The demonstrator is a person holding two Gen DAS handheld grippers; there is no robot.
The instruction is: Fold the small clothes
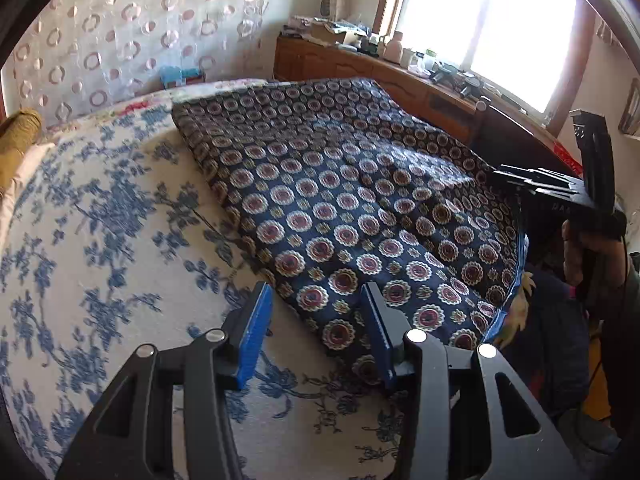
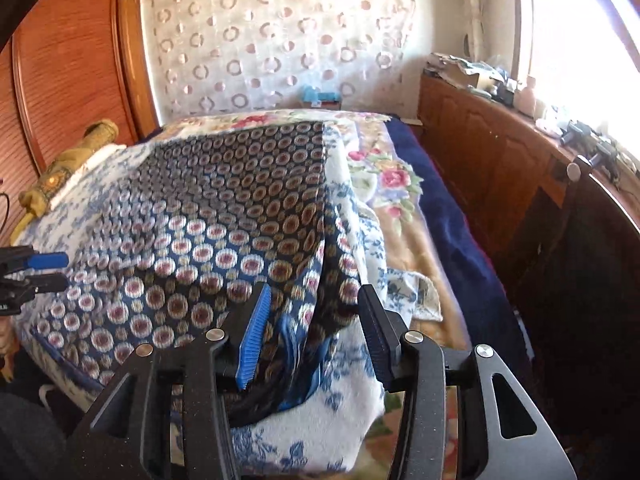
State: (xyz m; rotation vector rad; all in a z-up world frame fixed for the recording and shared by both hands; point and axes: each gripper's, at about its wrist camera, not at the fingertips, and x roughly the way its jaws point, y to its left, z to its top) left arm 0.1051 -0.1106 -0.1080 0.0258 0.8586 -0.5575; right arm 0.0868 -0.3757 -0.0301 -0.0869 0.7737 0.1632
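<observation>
A dark navy cloth (image 1: pixel 340 184) patterned with red and white rounds lies spread flat on a white blanket with blue flowers (image 1: pixel 100 220) on the bed. My left gripper (image 1: pixel 316 286) hovers open over the cloth's near left edge, its blue pads (image 1: pixel 252 332) touching nothing. In the right wrist view the same cloth (image 2: pixel 208 216) stretches away. Its bunched near corner (image 2: pixel 296 320) lies between the spread fingers of my right gripper (image 2: pixel 315 287), which stands open with its pads off the fabric. The other gripper shows at each view's edge: the right gripper (image 1: pixel 560 188) and the left gripper (image 2: pixel 48 268).
A wooden cabinet (image 1: pixel 400 76) covered with bottles and clutter runs under the bright window. A yellow bolster (image 2: pixel 72 160) lies at the bed's far left by a wooden wardrobe (image 2: pixel 68 60). A rose-patterned blanket (image 2: pixel 392 184) and a dark blue one (image 2: pixel 452 240) cover the bed's right side.
</observation>
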